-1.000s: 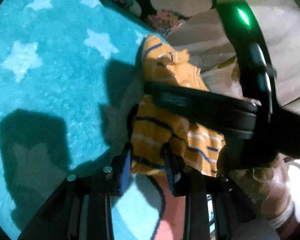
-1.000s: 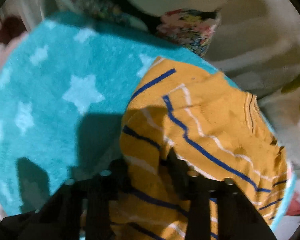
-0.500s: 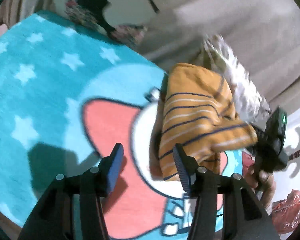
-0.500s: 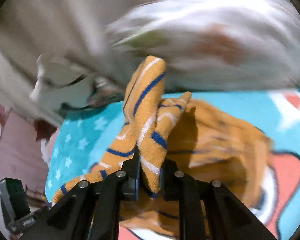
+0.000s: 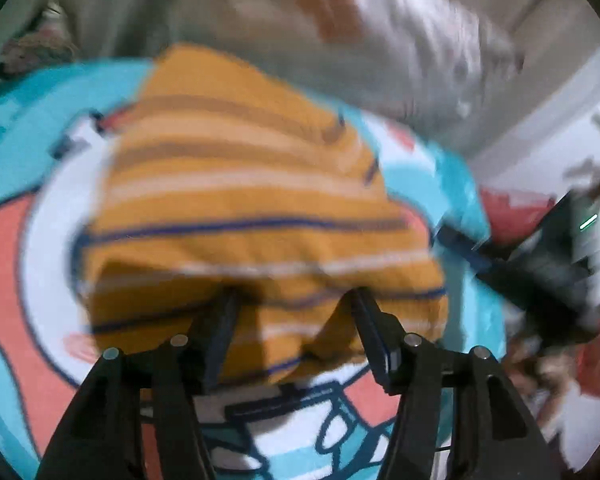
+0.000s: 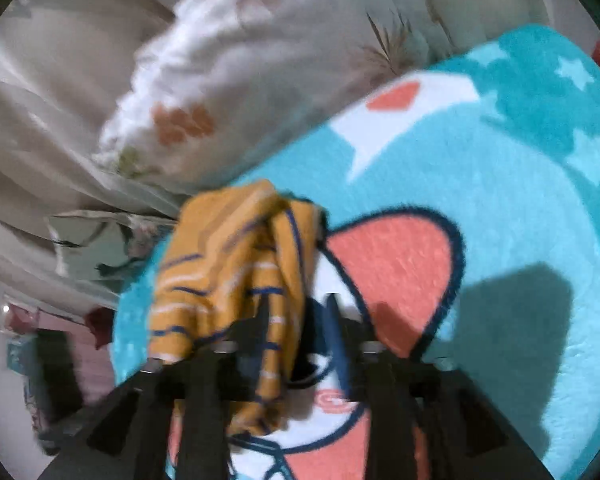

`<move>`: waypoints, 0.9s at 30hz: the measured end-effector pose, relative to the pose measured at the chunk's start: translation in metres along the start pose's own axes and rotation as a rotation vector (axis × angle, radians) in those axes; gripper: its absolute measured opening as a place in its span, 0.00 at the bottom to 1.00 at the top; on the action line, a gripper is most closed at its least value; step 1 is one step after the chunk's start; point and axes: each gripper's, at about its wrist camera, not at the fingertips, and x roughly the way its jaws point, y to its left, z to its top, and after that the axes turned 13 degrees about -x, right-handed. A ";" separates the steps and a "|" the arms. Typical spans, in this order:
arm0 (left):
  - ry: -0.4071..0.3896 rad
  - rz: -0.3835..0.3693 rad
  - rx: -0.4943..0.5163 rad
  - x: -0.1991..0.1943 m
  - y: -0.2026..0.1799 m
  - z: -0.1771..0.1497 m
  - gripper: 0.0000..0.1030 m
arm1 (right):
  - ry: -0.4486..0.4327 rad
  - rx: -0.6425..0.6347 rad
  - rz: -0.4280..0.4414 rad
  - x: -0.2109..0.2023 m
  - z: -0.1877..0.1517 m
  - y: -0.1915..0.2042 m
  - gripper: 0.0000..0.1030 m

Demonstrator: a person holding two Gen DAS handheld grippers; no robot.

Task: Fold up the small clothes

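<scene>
Both claws have just been opening. My right claw (image 6: pixel 296 312) had a fold of the orange striped shirt (image 5: pixel 252 216) pinched half a moment ago; now its jaws stand spread, and a loose edge of the shirt hangs between them, draped against the left finger without being pressed, as far as the blur lets me tell. My left claw (image 5: pixel 292 304) is spread too, its 2 fingers straddling the near edge of the shirt, with cloth lying between the tips but not squeezed.

What has changed: the shirt was lifted and bunched a second ago, and now it lies as a folded bundle on the blue cartoon blanket (image 6: pixel 520 168), near the blanket's edge by the pale flowered bedding (image 6: pixel 204 92). I judge that 1 fold has been laid and let go, so what remains is tidying or a second fold.

From the left wrist view the shirt sits just ahead of my left claw, touching its tips; my right claw (image 5: pixel 540 264) shows dark and blurred at the shirt's right side.
</scene>
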 end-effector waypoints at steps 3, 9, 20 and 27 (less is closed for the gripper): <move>0.031 0.051 0.065 0.021 -0.012 -0.023 0.55 | -0.013 -0.048 0.032 -0.006 0.003 0.015 0.44; 0.010 0.065 0.114 0.001 -0.019 -0.032 0.56 | 0.050 -0.102 0.047 0.026 0.011 0.033 0.43; -0.125 0.107 -0.028 -0.078 0.039 -0.038 0.57 | 0.005 -0.081 0.216 0.038 0.003 0.046 0.08; -0.165 0.129 -0.165 -0.079 0.082 -0.002 0.60 | 0.063 0.015 0.093 0.041 -0.025 -0.008 0.07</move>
